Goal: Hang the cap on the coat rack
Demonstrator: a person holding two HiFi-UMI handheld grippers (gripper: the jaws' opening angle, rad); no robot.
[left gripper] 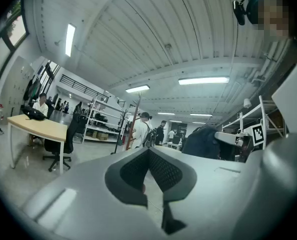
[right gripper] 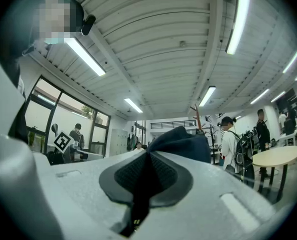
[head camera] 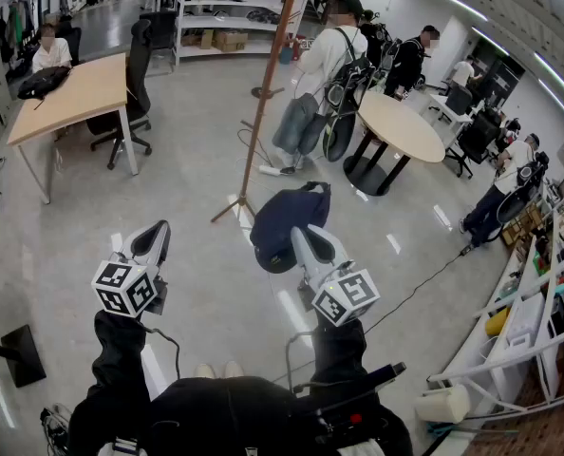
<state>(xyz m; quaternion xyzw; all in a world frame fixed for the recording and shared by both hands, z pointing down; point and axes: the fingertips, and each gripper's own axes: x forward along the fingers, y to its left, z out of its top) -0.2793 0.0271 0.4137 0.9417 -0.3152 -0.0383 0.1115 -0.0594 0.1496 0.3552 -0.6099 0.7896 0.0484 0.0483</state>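
Right gripper (head camera: 299, 237): jaws pinched together on the cap, a dark strip of its fabric caught between the pads; it stood at 1 o'clock from the person in the head view.
Cap (head camera: 284, 215): navy, held at one edge by the right gripper; the rest bulged past the jaw tips toward 12 o'clock, above the floor and clear of the rack.
Left gripper (head camera: 157, 232): jaw tips met with nothing between them; it was held out level at 11 o'clock from the person, well apart from the cap.
Coat rack (head camera: 268, 84): a wooden pole rising on spread feet from the grey floor (head camera: 187, 179), its base near the cap at about 10 o'clock from it; in the right gripper view its branched top showed just behind the cap.
Round table (head camera: 405, 126): at 2 o'clock from the cap, with a person in a white top and dark cap beside it.
Desk (head camera: 78, 93): light wood, at 10 o'clock from the cap, with a black office chair alongside.
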